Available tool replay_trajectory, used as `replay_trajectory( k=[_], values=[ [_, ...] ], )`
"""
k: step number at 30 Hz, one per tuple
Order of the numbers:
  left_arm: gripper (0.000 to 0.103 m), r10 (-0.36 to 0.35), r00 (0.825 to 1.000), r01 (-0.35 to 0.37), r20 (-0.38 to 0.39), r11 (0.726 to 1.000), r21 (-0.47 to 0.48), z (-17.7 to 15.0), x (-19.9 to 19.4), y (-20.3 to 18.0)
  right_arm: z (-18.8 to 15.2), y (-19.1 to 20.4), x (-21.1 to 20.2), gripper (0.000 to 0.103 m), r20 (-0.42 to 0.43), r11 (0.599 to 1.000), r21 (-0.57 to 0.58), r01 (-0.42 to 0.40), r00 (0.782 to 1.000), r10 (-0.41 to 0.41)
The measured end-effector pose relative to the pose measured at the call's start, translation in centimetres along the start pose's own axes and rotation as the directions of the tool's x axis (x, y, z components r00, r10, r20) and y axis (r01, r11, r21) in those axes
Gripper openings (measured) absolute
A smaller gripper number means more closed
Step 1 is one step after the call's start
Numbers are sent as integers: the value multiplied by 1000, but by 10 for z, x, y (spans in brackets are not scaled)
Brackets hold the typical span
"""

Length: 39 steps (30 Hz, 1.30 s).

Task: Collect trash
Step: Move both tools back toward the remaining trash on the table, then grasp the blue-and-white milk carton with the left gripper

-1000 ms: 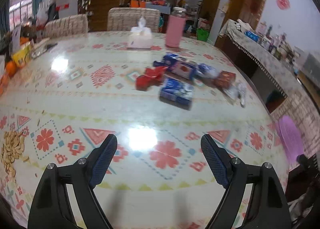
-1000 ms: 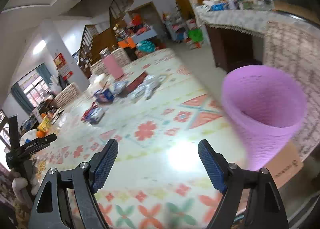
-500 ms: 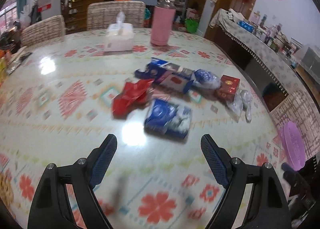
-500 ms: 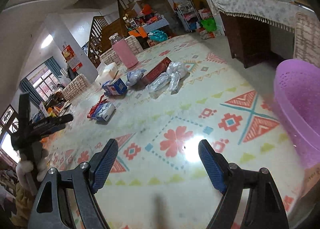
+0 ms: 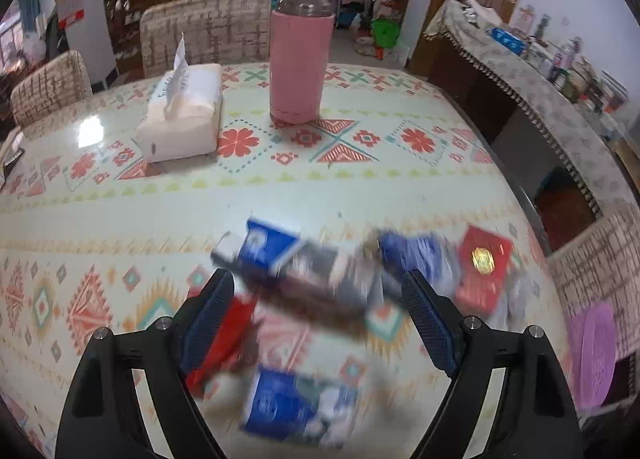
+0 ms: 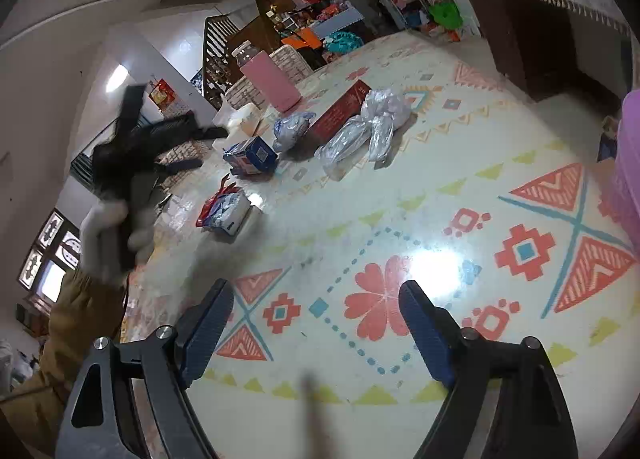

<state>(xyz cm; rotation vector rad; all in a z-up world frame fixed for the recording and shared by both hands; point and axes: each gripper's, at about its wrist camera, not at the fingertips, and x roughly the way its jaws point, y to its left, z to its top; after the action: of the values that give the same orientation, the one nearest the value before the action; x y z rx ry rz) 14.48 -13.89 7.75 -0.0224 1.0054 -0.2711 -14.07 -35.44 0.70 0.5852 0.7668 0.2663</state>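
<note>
Trash lies in a loose group on the patterned table: a blue-and-white packet (image 5: pixel 298 411), a red wrapper (image 5: pixel 224 335), a long blue and dark box (image 5: pixel 296 259), a crumpled blue bag (image 5: pixel 420 255) and a red box (image 5: pixel 484 267). My left gripper (image 5: pixel 318 319) is open and empty, hovering right over this blurred pile. The right wrist view shows the same trash farther off, with clear plastic bags (image 6: pixel 360 131), and my left gripper (image 6: pixel 160 139) above it. My right gripper (image 6: pixel 316 331) is open and empty over bare table. A purple bin (image 5: pixel 592 355) stands beyond the table's right edge.
A pink bottle (image 5: pixel 300 55) and a white tissue pack (image 5: pixel 184 115) stand at the far side of the table. Woven chairs (image 5: pixel 204 31) line the far edge. A cloth-covered sideboard (image 5: pixel 540 95) runs along the right. The purple bin's rim (image 6: pixel 630 163) is at the right.
My left gripper has moved forward across the table and now hangs right over the trash pile. My right gripper has swung left, away from the purple bin. Both stayed open.
</note>
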Motion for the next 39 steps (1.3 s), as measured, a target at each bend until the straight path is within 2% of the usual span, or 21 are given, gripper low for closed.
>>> replay_trajectory(
  k=[3,5,9,10,13,15,17,19,21,23,27,29,32,37,39],
  values=[
    [85,7,1000,-8,-26,999,-34,20,21,-1,0,-2,2,89,-23,1000,13,-16,1000,17],
    [85,34,998,-35,-46,999,-23,29,34,-5,-1,-2,3,89,-30,1000,13,-19,999,20],
    [85,113,986,-103,-122,991,85,27,47,-18,-2,-1,2,89,-27,1000,9,-10,1000,10],
    [85,76,984,-57,-163,992,114,20,41,-21,-2,-1,1,89,-23,1000,11,-2,1000,2],
    [85,-29,977,60,-212,988,144,-2,10,-19,-2,-3,-1,89,-13,1000,24,1,1000,-1],
    [85,-42,981,73,-188,985,159,-14,-11,-16,-2,-5,-2,89,-4,999,32,5,1000,-5],
    [85,-18,989,43,-149,986,162,-24,-27,-11,-2,-6,-3,90,0,999,33,4,1000,-4],
    [85,9,992,10,-125,988,152,-30,-28,-6,-2,-5,-4,90,2,1000,30,8,1000,-8],
    [85,7,990,15,-139,988,152,-31,-20,-3,-3,-4,-4,90,4,1000,24,19,1000,-19],
    [85,0,985,20,-173,993,115,-33,-8,-1,-3,-3,-6,90,14,999,19,33,999,-33],
    [85,-135,964,126,-230,991,-53,-33,14,1,-4,-1,-9,90,34,999,12,48,998,-48],
    [85,-169,960,143,-224,982,-126,-31,22,0,-5,0,-9,91,35,999,8,53,998,-53],
    [85,-173,962,127,-213,968,-215,-24,37,1,-6,2,-9,91,35,998,-2,60,998,-60],
    [84,-179,957,87,-229,929,-360,-17,61,8,-7,6,-10,91,44,998,-20,65,997,-64],
    [84,-193,959,94,-207,908,-408,-15,62,11,-7,6,-10,91,43,998,-20,63,997,-62]
  ],
)
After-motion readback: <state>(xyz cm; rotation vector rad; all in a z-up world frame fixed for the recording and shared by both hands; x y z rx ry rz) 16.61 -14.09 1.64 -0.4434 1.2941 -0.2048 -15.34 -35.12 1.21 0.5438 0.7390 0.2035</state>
